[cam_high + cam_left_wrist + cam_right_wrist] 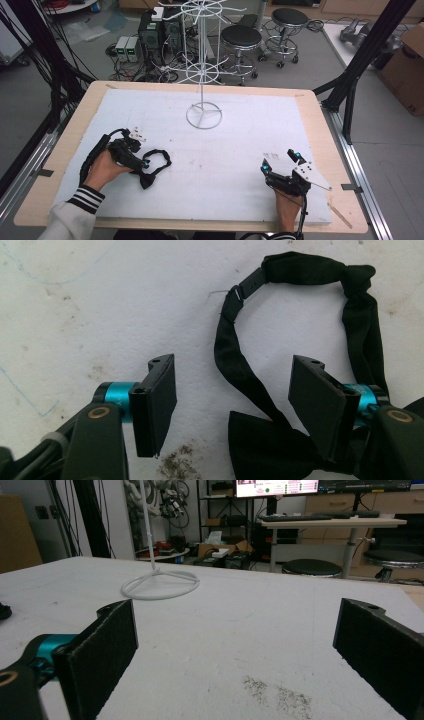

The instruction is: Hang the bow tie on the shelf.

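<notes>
A black bow tie point(151, 170) with a looped strap lies on the white mat point(210, 150) at the left. My left gripper point(142, 160) hovers right over it, open. In the left gripper view the strap point(235, 360) runs up between the two pads, and the bow point(270, 445) lies low by the right-hand pad point(315, 400). My right gripper point(280, 161) stands open near the mat's front right, with nothing between its jaws; its view looks across the mat to the ring base point(160, 584) of a white wire rack point(204, 50) at the back centre.
The rack's ring base point(204, 115) stands on the mat's far middle. The wooden table edge point(320, 130) frames the mat. Stools point(242, 42), computers and cables fill the floor beyond. A black frame post point(350, 85) rises at the right.
</notes>
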A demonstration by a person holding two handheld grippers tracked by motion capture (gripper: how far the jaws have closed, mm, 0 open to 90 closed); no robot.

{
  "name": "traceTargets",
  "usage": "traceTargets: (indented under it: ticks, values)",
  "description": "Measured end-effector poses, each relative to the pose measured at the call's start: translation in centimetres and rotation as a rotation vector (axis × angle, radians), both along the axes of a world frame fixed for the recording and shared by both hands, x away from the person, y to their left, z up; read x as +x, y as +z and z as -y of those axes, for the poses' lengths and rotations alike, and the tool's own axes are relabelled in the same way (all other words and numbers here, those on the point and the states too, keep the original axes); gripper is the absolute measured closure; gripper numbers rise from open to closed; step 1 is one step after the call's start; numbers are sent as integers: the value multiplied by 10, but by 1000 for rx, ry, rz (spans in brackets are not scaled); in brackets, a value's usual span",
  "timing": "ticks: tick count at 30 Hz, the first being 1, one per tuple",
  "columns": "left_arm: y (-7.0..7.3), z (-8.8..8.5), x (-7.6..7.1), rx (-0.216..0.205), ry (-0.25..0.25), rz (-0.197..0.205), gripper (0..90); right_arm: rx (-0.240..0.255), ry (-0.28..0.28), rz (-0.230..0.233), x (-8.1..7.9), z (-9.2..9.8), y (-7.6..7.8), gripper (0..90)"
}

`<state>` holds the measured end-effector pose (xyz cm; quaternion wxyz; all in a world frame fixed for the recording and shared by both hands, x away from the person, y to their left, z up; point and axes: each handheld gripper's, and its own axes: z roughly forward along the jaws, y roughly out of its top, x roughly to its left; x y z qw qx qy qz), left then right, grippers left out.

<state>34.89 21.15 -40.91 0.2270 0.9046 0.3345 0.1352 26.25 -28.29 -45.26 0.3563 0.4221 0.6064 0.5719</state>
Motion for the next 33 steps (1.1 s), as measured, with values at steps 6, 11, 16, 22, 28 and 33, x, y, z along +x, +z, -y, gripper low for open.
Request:
traceTargets:
  ticks: [6, 11, 16, 22, 28, 33]
  values:
    - [-3, 4, 1, 27, 13, -19, 394, 0, 0, 2, 0, 0, 0, 30]
    - [-5, 7, 1, 28, 32, -46, 444, 0, 0, 2, 0, 0, 0, 30]
    - [-6, 9, 3, 31, 62, -75, 490, 1, -2, 2, 0, 0, 0, 30]
    - [-5, 9, 4, 12, 90, -116, 573, 5, -3, 0, 0, 0, 0, 30]
    - [-4, 9, 6, 10, 123, -133, 627, 3, -2, 0, 0, 0, 0, 30]
    - [-3, 11, 5, 15, 154, -144, 689, 2, -2, 4, 0, 0, 0, 30]
